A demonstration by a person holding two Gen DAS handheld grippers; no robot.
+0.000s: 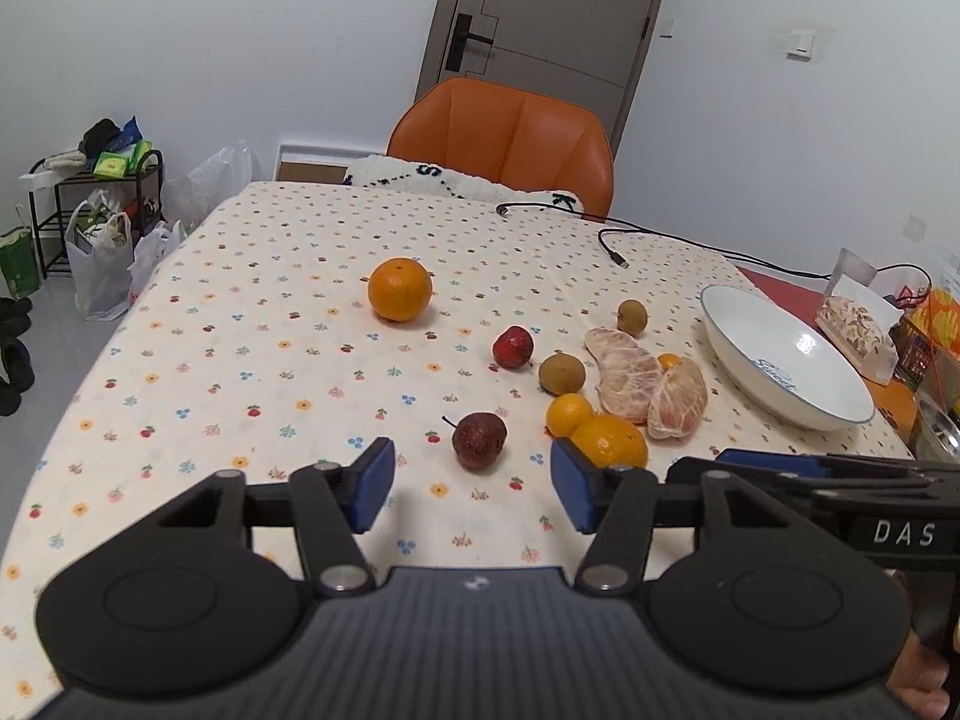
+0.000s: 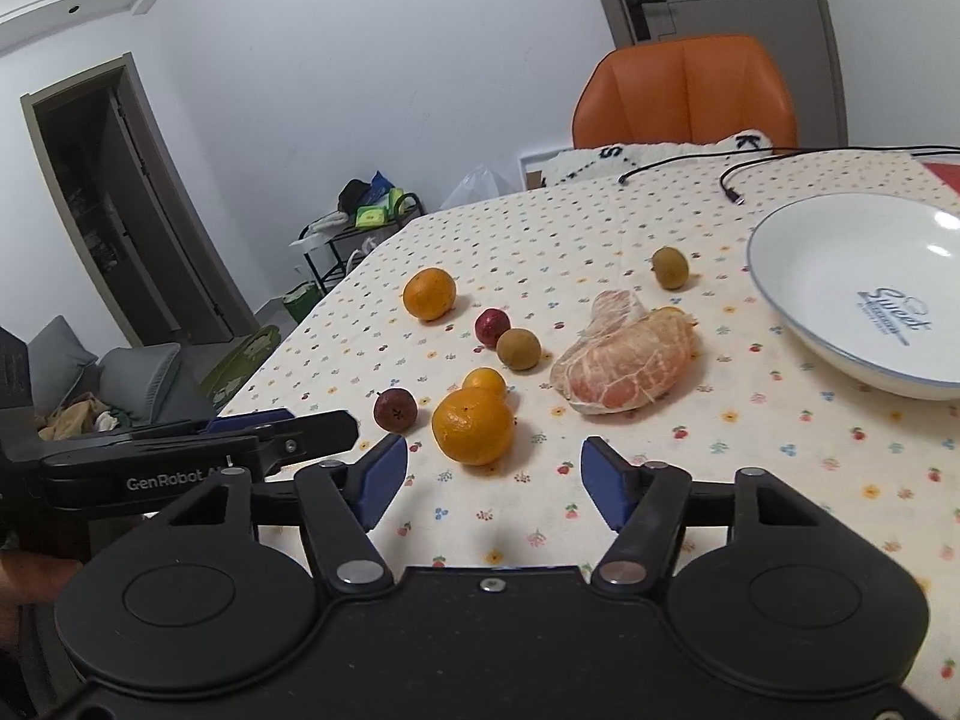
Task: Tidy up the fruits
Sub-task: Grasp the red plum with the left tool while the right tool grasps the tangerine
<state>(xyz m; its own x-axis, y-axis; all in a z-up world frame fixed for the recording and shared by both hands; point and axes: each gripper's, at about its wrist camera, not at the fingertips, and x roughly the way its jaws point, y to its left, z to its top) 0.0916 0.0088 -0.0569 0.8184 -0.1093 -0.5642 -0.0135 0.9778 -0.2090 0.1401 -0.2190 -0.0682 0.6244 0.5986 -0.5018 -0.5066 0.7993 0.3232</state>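
Left claw [image 1: 473, 489] spread wide, hovering over floral surface [image 1: 240, 324] near dark red fruit [image 1: 479, 440]; white bowl [image 1: 840, 414] far right.

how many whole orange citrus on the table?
3, possibly 4. Lone orange far left; large orange nearest the grippers; small orange touching it behind. An orange bit behind the peeled pomelo segments may be another, mostly hidden.

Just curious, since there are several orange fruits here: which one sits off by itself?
The far orange, alone on the tablecloth beyond the red fruit. The other two oranges touch each other beside the peeled segments.
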